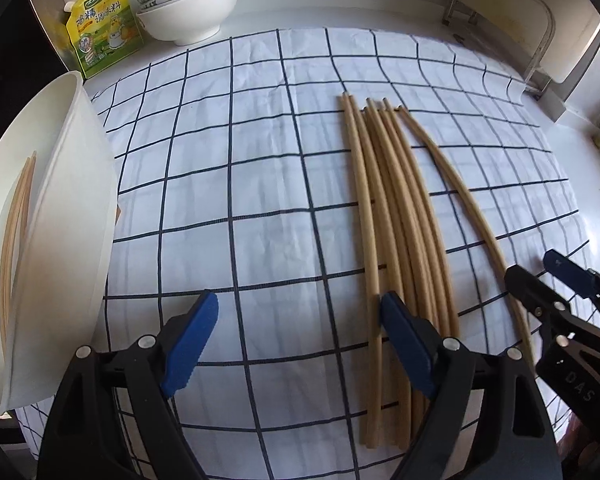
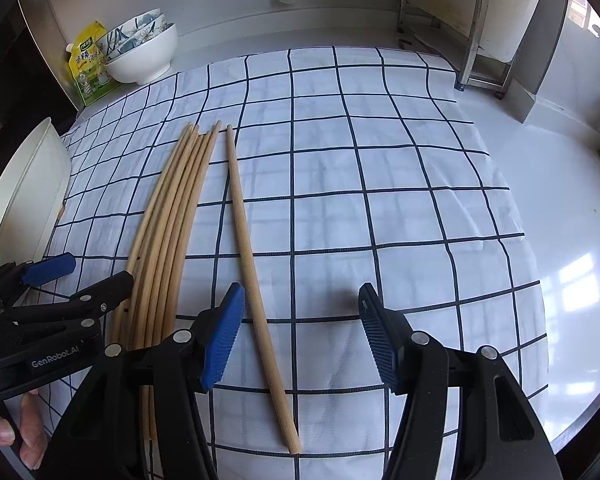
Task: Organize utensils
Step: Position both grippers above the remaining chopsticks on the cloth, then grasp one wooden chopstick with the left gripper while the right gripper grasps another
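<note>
Several wooden chopsticks [image 1: 396, 216] lie side by side on a checked cloth [image 1: 260, 168], with one single chopstick [image 1: 472, 208] apart on their right. A white holder [image 1: 56, 240] at the left has two chopsticks [image 1: 16, 224] in it. My left gripper [image 1: 296, 332] is open and empty, low over the cloth just left of the bundle. My right gripper [image 2: 300, 328] is open, and the single chopstick [image 2: 252, 268] lies between its fingers, nearer the left one. The bundle [image 2: 168, 236] and the left gripper [image 2: 68, 280] show at the left of the right wrist view.
Stacked bowls [image 1: 188, 4] and a yellow seasoning pouch [image 1: 104, 24] stand at the back left. A metal rack [image 1: 508, 20] stands at the back right. The white counter [image 2: 560, 208] extends right of the cloth. The holder [image 2: 24, 196] is at the far left.
</note>
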`<state>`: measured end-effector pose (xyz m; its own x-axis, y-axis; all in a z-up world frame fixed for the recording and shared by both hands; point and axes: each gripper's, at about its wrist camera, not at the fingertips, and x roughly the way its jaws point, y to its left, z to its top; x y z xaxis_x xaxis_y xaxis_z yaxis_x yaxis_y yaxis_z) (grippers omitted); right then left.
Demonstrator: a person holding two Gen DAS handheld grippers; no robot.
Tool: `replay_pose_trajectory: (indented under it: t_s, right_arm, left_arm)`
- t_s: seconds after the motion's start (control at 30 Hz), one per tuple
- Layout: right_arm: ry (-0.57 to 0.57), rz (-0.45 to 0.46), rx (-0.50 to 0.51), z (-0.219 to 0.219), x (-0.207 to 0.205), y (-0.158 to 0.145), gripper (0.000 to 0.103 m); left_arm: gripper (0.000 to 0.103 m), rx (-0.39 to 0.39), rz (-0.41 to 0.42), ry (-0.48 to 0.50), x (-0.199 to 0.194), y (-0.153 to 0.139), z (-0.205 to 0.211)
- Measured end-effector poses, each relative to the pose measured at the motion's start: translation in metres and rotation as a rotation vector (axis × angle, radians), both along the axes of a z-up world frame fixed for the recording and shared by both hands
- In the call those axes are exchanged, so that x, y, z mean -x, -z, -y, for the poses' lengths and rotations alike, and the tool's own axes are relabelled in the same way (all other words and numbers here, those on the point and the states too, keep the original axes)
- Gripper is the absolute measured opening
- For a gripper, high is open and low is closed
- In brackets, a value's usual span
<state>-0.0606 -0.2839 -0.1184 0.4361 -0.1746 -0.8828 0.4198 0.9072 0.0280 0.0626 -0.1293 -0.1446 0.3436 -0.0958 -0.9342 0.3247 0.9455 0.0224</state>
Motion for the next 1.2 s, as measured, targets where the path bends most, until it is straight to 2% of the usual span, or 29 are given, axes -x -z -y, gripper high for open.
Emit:
replay_pose_trajectory:
  t_s: [0.37, 0.53, 0.63, 0.67, 0.7, 0.73, 0.77, 0.83, 0.87, 0.9, 0.93, 1.2]
  right_arm:
    - [-0.031, -0.001, 0.024, -0.001, -0.009, 0.0, 0.057]
    - [-0.06, -0.021, 0.076, -0.005, -0.017, 0.006, 0.057]
    - [-0.086, -0.014, 0.109, -0.01, -0.02, 0.007, 0.056]
    - [-0.092, -0.013, 0.113, -0.01, -0.021, 0.007, 0.056]
    - [-0.102, -0.009, 0.109, -0.011, -0.022, 0.007, 0.051]
    - [-0.115, -0.005, 0.1, -0.013, -0.022, 0.007, 0.043]
    - [-0.129, -0.004, 0.101, -0.015, -0.023, 0.007, 0.04]
    - [-0.163, -0.003, 0.1, -0.021, -0.025, 0.006, 0.022]
    - [-0.176, -0.004, 0.099, -0.023, -0.026, 0.006, 0.019]
    - [-0.186, -0.006, 0.096, -0.025, -0.028, 0.006, 0.011]
    - [-0.189, -0.009, 0.096, -0.026, -0.029, 0.006, 0.007]
    - [-0.117, 0.028, -0.018, -0.013, -0.025, -0.007, 0.007]
  left_arm:
    - [0.086, -0.001, 0.004, -0.047, -0.004, 0.003, -0.018]
    - [0.083, 0.004, 0.01, -0.045, -0.015, 0.001, -0.013]
    - [0.067, 0.02, 0.017, -0.037, -0.018, -0.002, -0.005]
    - [0.058, 0.025, 0.019, -0.028, -0.017, -0.003, -0.003]
    - [0.049, 0.033, 0.018, -0.016, -0.016, -0.004, 0.0]
    - [0.044, 0.033, 0.019, -0.007, -0.015, -0.005, 0.003]
    - [0.035, 0.033, 0.02, 0.005, -0.014, -0.006, 0.007]
    - [0.029, 0.023, 0.021, 0.023, -0.011, -0.007, 0.013]
    - [0.02, 0.029, 0.015, 0.031, -0.011, -0.006, 0.015]
    - [0.009, 0.042, 0.003, 0.038, -0.011, -0.007, 0.015]
    - [0.008, 0.042, -0.003, 0.043, -0.01, -0.007, 0.016]
    - [0.007, 0.076, -0.021, 0.047, -0.003, -0.019, 0.001]
